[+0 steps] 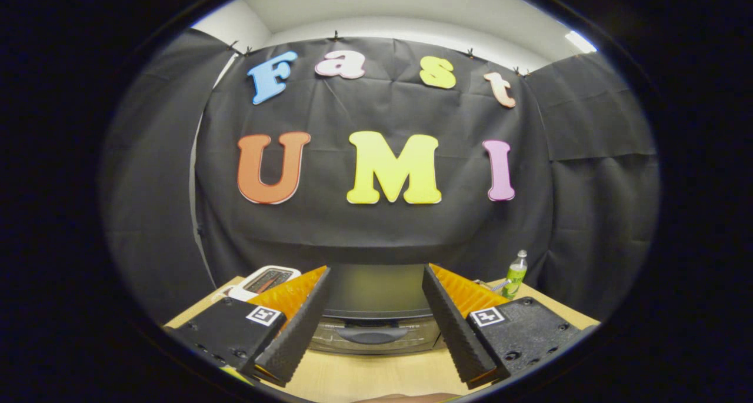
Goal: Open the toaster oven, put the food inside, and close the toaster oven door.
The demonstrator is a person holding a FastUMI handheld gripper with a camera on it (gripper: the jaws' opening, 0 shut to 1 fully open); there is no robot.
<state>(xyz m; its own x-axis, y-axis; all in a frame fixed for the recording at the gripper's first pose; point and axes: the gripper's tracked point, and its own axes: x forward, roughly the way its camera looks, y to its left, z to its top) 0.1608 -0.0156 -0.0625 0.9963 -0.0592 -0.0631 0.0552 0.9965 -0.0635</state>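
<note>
Wooden table (353,376) under the gripper (376,370); its fingers stand wide apart, holding nothing. Toaster oven (375,309) sits just ahead, framed between the fingers, door shut, handle (370,335) facing them and untouched. Left of the oven, a white appliance (265,280); right of it, a green bottle (516,275). Food not made out. Judged: nothing done yet, with opening, loading and closing all left.

We see a light wooden table (376,376) carrying the toaster oven (376,309), a green bottle (516,275) behind it, and what may be a white scale (265,280).
</note>
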